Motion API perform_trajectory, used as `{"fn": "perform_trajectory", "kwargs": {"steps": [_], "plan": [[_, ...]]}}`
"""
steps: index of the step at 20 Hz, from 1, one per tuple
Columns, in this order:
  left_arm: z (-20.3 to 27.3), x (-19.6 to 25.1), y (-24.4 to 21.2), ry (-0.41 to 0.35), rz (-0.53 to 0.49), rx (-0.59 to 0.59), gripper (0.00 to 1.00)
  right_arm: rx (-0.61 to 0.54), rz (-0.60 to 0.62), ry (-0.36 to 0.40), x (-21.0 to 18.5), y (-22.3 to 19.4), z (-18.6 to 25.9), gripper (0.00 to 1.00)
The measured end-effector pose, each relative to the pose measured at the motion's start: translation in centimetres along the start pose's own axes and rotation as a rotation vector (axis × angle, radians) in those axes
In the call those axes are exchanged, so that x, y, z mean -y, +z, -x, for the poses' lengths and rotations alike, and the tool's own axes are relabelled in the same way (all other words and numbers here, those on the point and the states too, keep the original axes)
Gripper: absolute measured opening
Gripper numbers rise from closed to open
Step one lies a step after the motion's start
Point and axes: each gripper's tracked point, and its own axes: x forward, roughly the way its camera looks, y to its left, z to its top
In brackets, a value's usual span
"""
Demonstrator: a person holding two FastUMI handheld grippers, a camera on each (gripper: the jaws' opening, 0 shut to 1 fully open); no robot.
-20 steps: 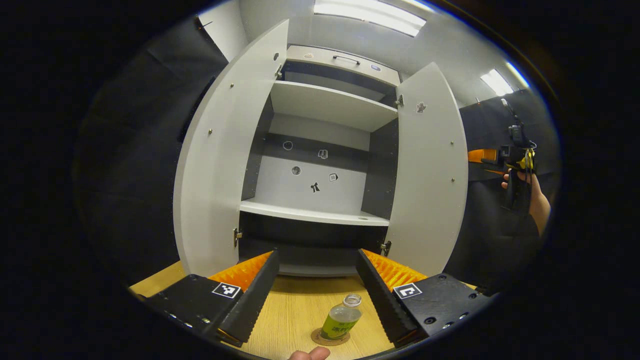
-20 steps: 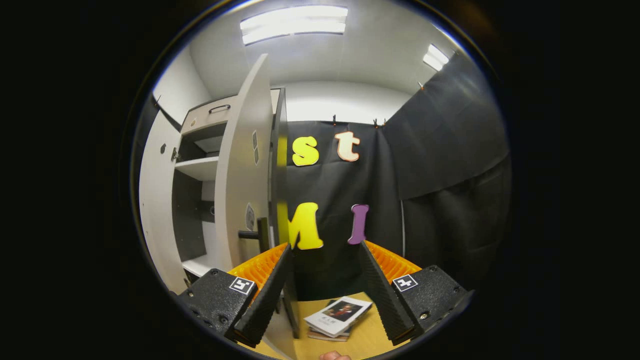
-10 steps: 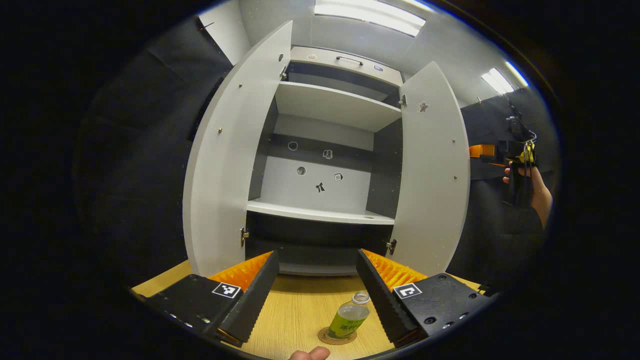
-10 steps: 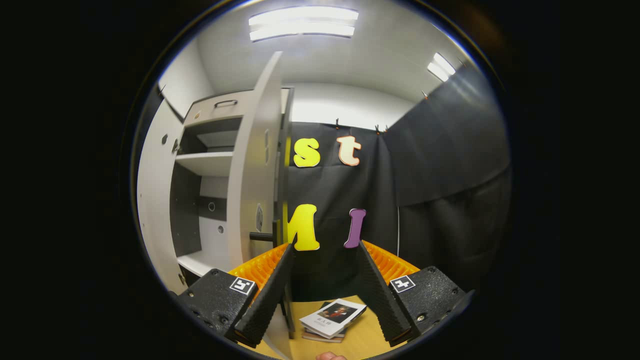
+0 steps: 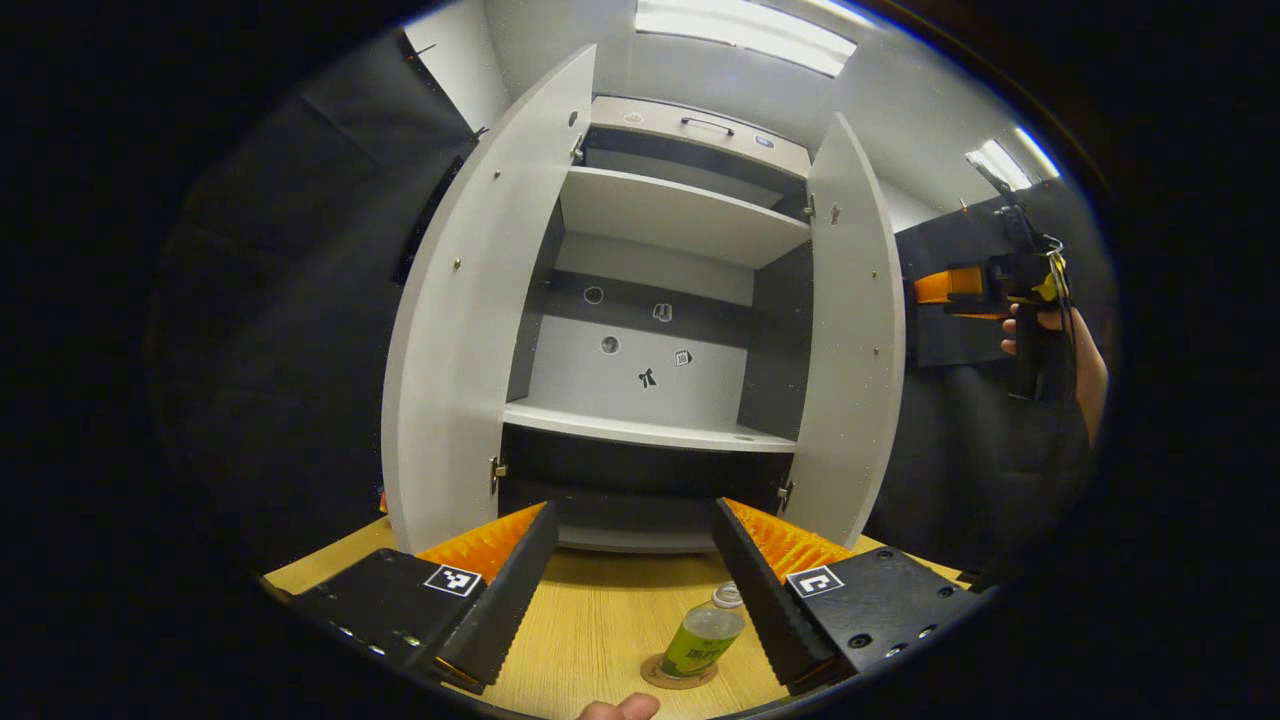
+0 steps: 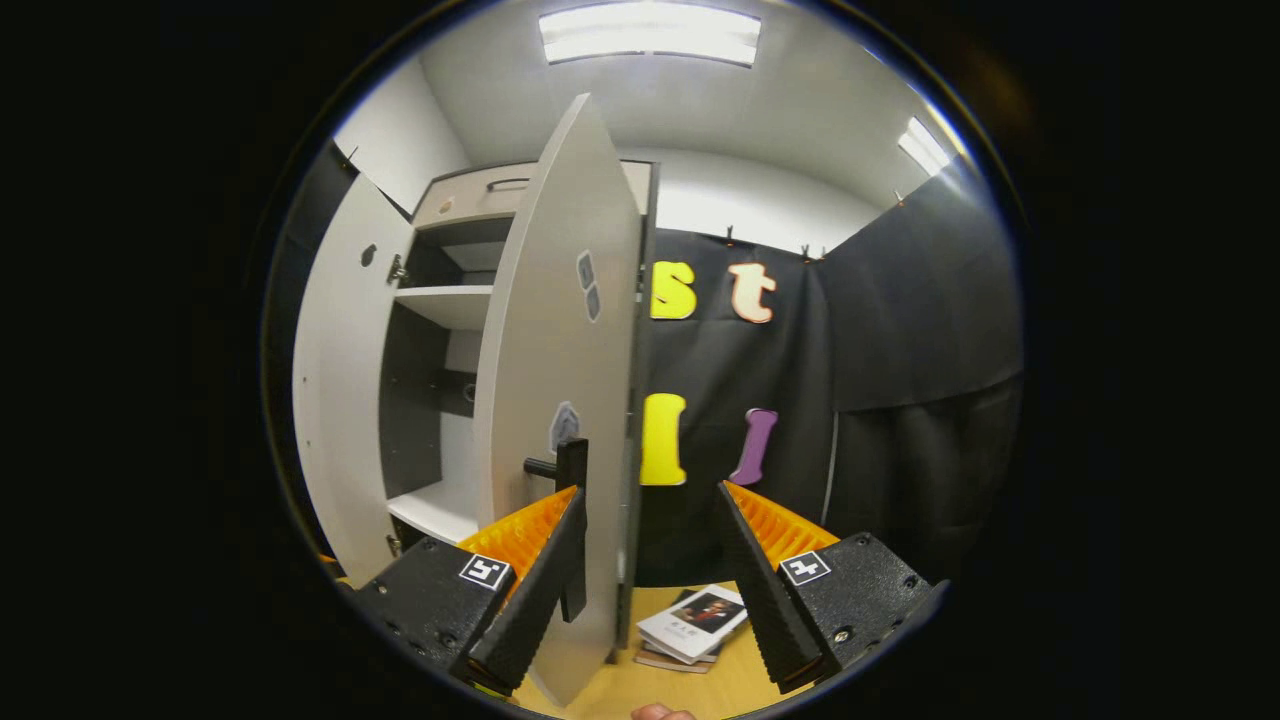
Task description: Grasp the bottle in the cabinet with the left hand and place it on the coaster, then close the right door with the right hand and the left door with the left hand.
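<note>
Both sets of jaws stand wide apart and hold nothing. The left gripper (image 5: 628,560) hangs over the wooden tabletop (image 5: 590,620), facing the open cabinet (image 5: 650,300). Between its fingers, nearer the right one, the green bottle (image 5: 703,640) stands on the round coaster (image 5: 680,672) near the tabletop's front edge; the finger cuts off part of the bottle's right side, and its label is too small to make out. A fingertip of the holding hand (image 5: 618,709) peeks in at the bottom edge.

The right gripper (image 6: 648,560) points past the free edge of the right door (image 6: 560,400); the door's dark handle (image 6: 568,480) sits just above and behind its left finger (image 6: 530,600), and whether finger and door touch is hard to tell.

In the left gripper view both doors stand open, the left door (image 5: 470,330) swung wide, the shelves bare apart from small stickers on the back panel, and the other gripper (image 5: 990,285) is seen far off to the right beyond the right door, gripped by a hand (image 5: 1050,340). The right gripper view adds a small stack of books (image 6: 692,628) on the tabletop beyond the door's lower corner, partly hidden by the right finger.
</note>
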Motion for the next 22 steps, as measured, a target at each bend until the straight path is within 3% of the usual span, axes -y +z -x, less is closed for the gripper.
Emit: {"fn": "perform_trajectory", "kwargs": {"steps": [5,7,12,14,17,18,20,21,22], "plan": [[0.2,-0.6,0.3,0.022,0.004,0.002,0.95,-0.002,-0.005,0.203,-7.0,-0.2,-1.6,0.81],[0.2,-0.5,0.3,0.022,0.016,0.0,0.95,-0.008,-0.008,0.249,-8.5,-0.7,-1.9,0.81],[0.6,-1.2,1.2,0.045,0.028,0.013,1.0,0.022,-0.069,0.287,-9.9,-1.4,-0.2,0.83],[1.0,-2.2,1.6,0.072,0.03,0.02,0.95,0.038,-0.112,0.299,-10.5,-2.5,1.0,0.83],[1.3,-4.2,2.1,0.128,0.029,0.024,1.0,0.073,-0.158,0.317,-11.6,-5.5,3.5,0.83],[1.7,-4.9,2.4,0.149,0.027,0.027,0.95,0.077,-0.16,0.311,-11.9,-6.9,4.2,0.83],[2.6,-6.7,3.2,0.207,0.03,0.042,1.0,0.071,-0.15,0.275,-12.0,-9.8,5.5,0.83],[2.8,-7.5,3.6,0.228,0.035,0.05,0.95,0.072,-0.146,0.26,-12.1,-11.0,6.1,0.83],[3.1,-8.3,4.2,0.249,0.037,0.06,1.0,0.07,-0.15,0.238,-12.0,-12.0,6.7,0.83]]}}
